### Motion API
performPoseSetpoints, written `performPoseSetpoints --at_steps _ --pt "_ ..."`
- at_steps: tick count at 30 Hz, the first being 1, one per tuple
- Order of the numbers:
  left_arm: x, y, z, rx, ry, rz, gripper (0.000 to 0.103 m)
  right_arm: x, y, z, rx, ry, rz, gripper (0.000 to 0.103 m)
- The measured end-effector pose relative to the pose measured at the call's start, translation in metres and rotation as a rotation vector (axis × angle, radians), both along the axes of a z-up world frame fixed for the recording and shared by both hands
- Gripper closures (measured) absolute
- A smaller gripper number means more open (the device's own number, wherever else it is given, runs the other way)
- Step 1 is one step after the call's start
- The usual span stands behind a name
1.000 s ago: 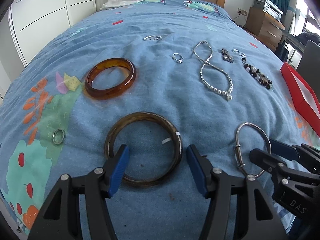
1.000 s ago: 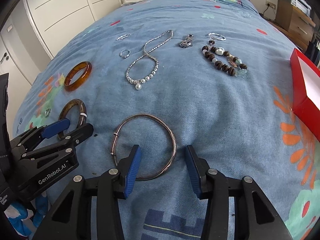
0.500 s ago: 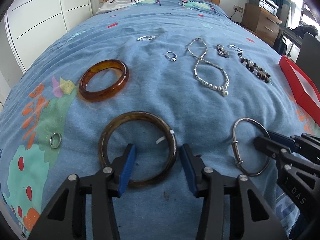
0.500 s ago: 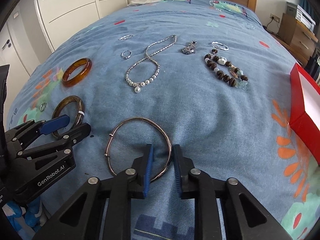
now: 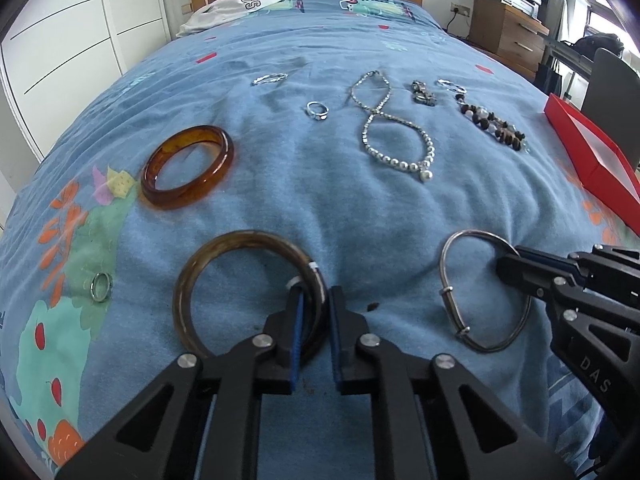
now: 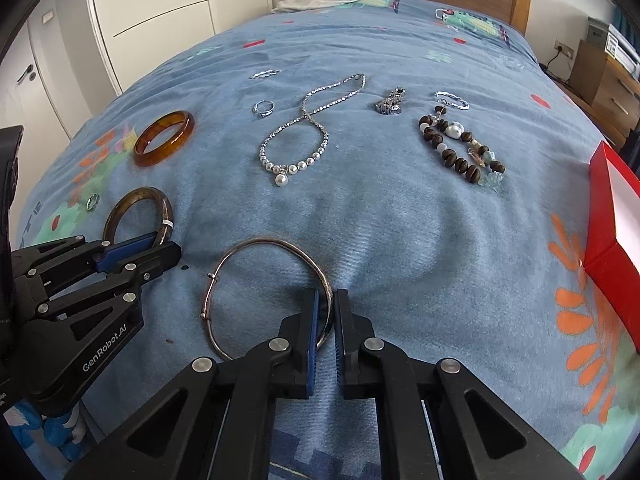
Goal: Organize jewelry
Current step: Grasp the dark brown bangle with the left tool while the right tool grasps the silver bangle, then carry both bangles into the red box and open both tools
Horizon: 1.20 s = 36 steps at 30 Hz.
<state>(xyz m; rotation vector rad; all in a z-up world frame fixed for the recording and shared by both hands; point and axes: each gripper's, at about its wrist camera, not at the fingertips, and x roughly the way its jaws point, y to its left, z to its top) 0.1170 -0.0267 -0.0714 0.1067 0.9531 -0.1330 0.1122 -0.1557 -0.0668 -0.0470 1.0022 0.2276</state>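
the left gripper [image 5: 314,334] has its blue pads pinched on the right side of the dark brown bangle [image 5: 224,256], which lies flat on the blue bedspread [image 5: 320,208]. just to the right of that bangle, the right gripper [image 6: 325,336] is clamped the same way on the right rim of the thin silver bangle [image 6: 248,264], also flat on the cloth. both grips look narrow, with only a thin arc of rim between the pads.

taking the dark brown bangle as the landmark: a small silver ring [image 5: 100,286] sits to its left, the amber bangle [image 5: 188,166] just beyond it to the left, the pearl necklace [image 5: 396,140] farther off to the right, and another ring [image 5: 317,110] beyond the amber bangle. the beaded bracelet [image 6: 460,148] lies well to the far right, and the red box [image 6: 612,216] at the right edge of the bed.

the step in hand seems to be lifting both bangles, likely toward the red box. to do it well, i'd lift straight up and slowly, so each hoop hangs from its pinch without swinging or twisting out. the silver one is thin and smooth and could slip; keep the pads square across the rim and avoid dragging cloth up with it.
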Motion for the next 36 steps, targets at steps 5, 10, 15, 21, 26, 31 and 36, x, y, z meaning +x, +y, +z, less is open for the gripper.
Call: performPoseSetpoints --at_steps 5,10,15,21,26,31,36 --pt "-0.003 0.000 0.003 -0.007 0.004 0.004 0.094 -0.005 0.001 0.005 0.004 0.003 -0.002 0.098" --pt "-0.009 -0.002 0.009 0.004 -0.008 0.001 0.095 -0.016 0.003 0.013 -0.001 -0.004 -0.001 0.098" --pt "-0.020 -0.006 0.020 -0.001 -0.029 0.000 0.095 -0.026 0.004 0.025 -0.013 -0.029 0.003 0.098" --pt "-0.035 -0.004 0.035 -0.006 -0.049 0.005 0.095 -0.042 -0.002 0.044 -0.019 -0.065 -0.013 0.097" --pt "-0.046 -0.010 0.053 -0.004 -0.071 -0.005 0.095 -0.057 -0.023 0.060 -0.010 -0.095 -0.066 0.097" --pt "-0.047 -0.037 0.074 -0.018 -0.098 -0.058 0.095 -0.069 -0.061 0.079 -0.010 -0.138 -0.139 0.097" --pt "-0.038 -0.090 0.101 -0.057 -0.126 -0.160 0.095 -0.070 -0.110 0.103 -0.034 -0.192 -0.219 0.097"
